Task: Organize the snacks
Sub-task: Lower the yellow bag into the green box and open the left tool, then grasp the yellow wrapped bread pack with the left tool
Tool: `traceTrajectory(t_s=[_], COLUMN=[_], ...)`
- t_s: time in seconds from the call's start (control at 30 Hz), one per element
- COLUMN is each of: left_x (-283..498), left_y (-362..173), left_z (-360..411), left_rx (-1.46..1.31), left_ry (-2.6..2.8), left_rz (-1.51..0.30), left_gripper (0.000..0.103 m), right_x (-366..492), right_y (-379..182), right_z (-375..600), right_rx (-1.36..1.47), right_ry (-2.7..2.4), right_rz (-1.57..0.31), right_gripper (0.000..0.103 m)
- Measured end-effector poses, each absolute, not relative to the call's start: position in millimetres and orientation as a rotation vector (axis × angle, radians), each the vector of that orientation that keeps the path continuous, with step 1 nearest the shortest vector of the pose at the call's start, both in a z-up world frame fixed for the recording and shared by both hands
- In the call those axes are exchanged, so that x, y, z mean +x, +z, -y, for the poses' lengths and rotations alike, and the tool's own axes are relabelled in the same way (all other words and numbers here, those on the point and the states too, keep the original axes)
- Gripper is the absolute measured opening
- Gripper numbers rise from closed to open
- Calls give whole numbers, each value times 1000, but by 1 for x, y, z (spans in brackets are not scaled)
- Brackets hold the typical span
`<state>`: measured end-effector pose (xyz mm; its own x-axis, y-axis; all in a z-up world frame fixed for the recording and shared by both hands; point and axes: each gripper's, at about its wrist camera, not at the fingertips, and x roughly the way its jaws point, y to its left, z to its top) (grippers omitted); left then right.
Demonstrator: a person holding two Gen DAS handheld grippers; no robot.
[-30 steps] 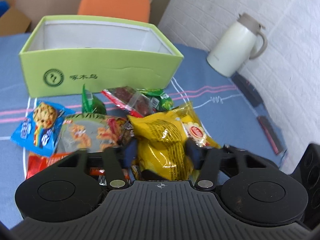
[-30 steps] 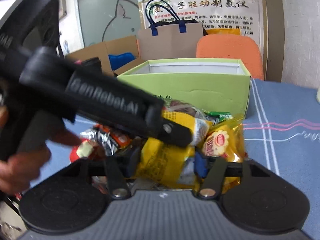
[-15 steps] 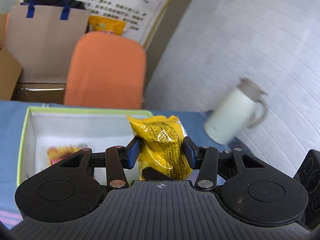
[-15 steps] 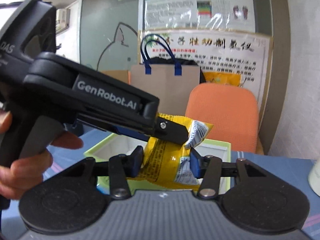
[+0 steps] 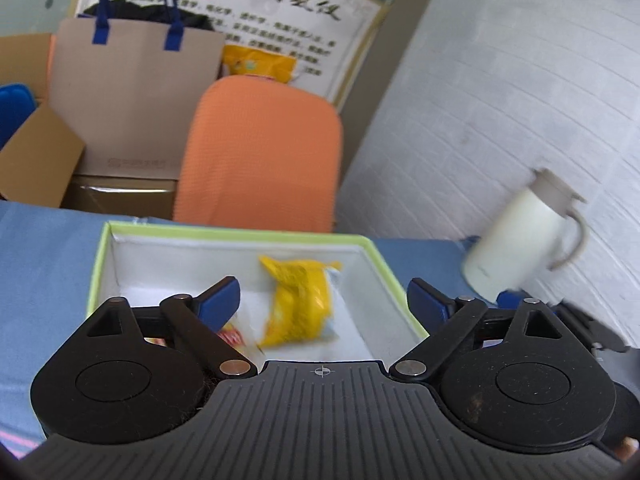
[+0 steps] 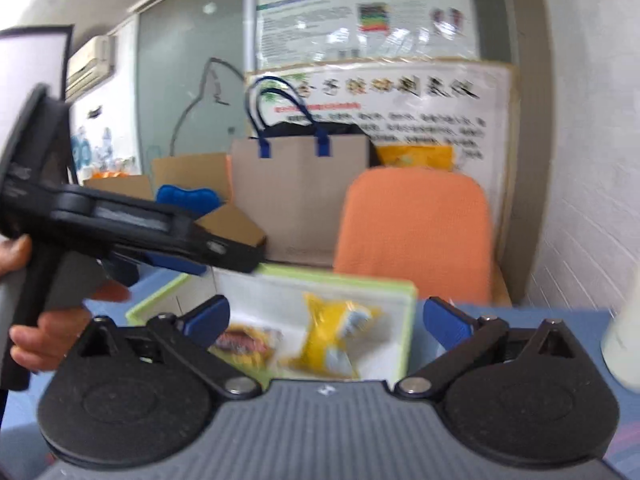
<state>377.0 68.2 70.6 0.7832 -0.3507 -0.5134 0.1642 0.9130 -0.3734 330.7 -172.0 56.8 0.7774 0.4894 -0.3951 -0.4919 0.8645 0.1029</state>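
The light green box point(image 5: 240, 234) with a white inside sits on the blue tablecloth. A yellow snack bag point(image 5: 300, 300) is in it, blurred, touching neither gripper. A red-and-yellow packet point(image 5: 230, 334) lies beside it. My left gripper point(image 5: 324, 302) hangs above the box, jaws opening wide, its blue pads clear of the bag. My right gripper point(image 6: 326, 318) is over the same box point(image 6: 344, 280), jaws opening too, with the yellow bag point(image 6: 332, 336) and the other packet point(image 6: 244, 340) below. The left gripper point(image 6: 208, 258) crosses the right wrist view from the left, held by a hand point(image 6: 48, 336).
A white kettle point(image 5: 520, 240) stands on the table to the right of the box, near the brick wall. Behind the table are an orange chair point(image 5: 260, 160), a paper bag with blue handles point(image 5: 132, 92) and cardboard boxes point(image 5: 32, 160).
Both grippers lifted the yellow bag from the snack pile and carried it over the green box. Both have now opened, and the bag has dropped into the box.
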Motion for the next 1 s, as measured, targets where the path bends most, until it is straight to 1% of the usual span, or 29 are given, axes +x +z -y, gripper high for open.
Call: traceTrajectory(t_s=[0.1, 0.2, 0.37, 0.5, 0.63, 0.67, 0.7, 0.73, 0.77, 0.8, 0.83, 0.87, 0.9, 0.93, 0.97, 1.0], left_x=[354, 331, 298, 289, 292, 293, 294, 296, 297, 297, 297, 297, 297, 295, 291, 287], left_y=[69, 63, 39, 14, 2, 1, 1, 0, -3, -6, -9, -13, -18, -21, -21, -18], left_z=[-55, -36, -7, 9, 18, 20, 23, 24, 25, 26, 28, 29, 30, 30, 28, 26], left_rx=[-334, -322, -353, -375, -354, -354, -357, -359, -362, -368, -366, -359, -360, -373, -385, -392], left_ry=[-352, -404, -481, -476, -458, -446, -452, -469, -476, -475, -477, -484, -482, -476, -479, -490], left_rz=[-628, -665, -783, -891, -930, -937, -939, -942, -955, -972, -983, -991, -1006, -1014, -1006, -999], left_gripper=[81, 81, 80, 76, 73, 70, 70, 70, 68, 66, 63, 52, 38, 22, 18, 18], right_x=[307, 269, 218, 203, 208, 210, 212, 214, 215, 216, 215, 215, 211, 207, 202, 198], right_y=[41, 25, 0, -13, -18, -20, -21, -22, -24, -27, -30, -32, -34, -33, -31, -28], right_z=[195, 208, 200, 182, 173, 172, 172, 172, 173, 174, 175, 175, 174, 173, 174, 175], right_rx=[51, 50, 12, -68, -104, -102, -99, -91, -76, -60, -51, -45, -45, -56, -62, -59], right_ry=[515, 485, 488, 494, 488, 487, 485, 490, 492, 486, 480, 478, 476, 469, 468, 474], right_rz=[-494, -512, -539, -532, -518, -524, -531, -542, -554, -563, -572, -578, -574, -571, -561, -548], right_gripper=[103, 103, 103, 102, 101, 99, 91, 73, 66, 65, 65, 65, 62, 58, 56, 55])
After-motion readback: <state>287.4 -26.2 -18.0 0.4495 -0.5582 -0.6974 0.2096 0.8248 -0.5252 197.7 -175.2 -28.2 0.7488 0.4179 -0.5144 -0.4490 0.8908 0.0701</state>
